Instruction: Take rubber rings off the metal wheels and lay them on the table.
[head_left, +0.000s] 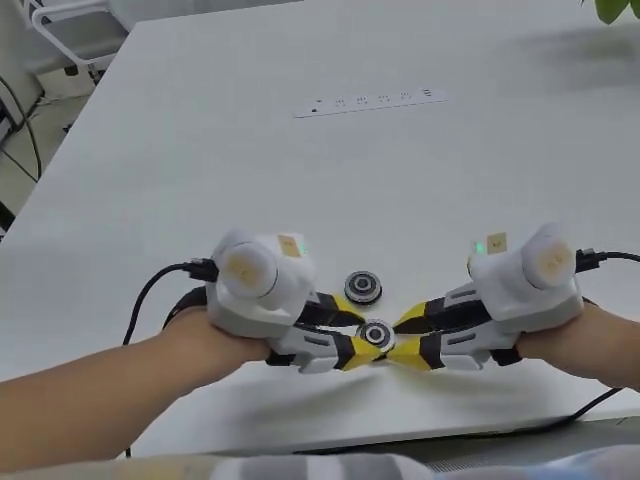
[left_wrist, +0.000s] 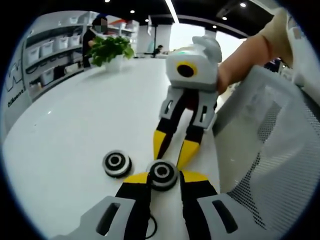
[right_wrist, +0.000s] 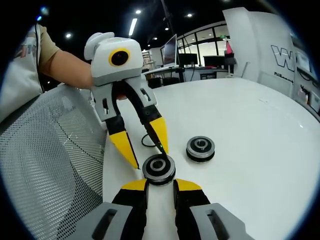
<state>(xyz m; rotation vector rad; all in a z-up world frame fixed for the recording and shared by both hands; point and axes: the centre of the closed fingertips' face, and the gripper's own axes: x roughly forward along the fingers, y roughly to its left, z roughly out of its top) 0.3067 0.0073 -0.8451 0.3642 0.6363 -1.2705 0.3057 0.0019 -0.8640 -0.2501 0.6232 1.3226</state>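
Observation:
A metal wheel (head_left: 376, 335) with a black rubber ring lies near the front edge of the white table (head_left: 300, 180). My left gripper (head_left: 362, 338) comes at it from the left and my right gripper (head_left: 397, 338) from the right. In the left gripper view the wheel (left_wrist: 162, 174) sits between my left gripper's (left_wrist: 164, 177) yellow tips, and the right gripper (left_wrist: 172, 152) touches its far rim. In the right gripper view the wheel (right_wrist: 159, 169) rests at my right gripper's (right_wrist: 160, 184) tips, with the left gripper (right_wrist: 147, 152) straddling it. A second wheel (head_left: 362, 287) (left_wrist: 117, 163) (right_wrist: 200, 148) lies just beyond.
A white power strip (head_left: 370, 102) lies flat farther back on the table. Black cables (head_left: 150, 290) trail from both grippers. A mesh chair (left_wrist: 265, 140) (right_wrist: 50, 150) stands close behind the table's front edge. A potted plant (left_wrist: 110, 47) sits at a far corner.

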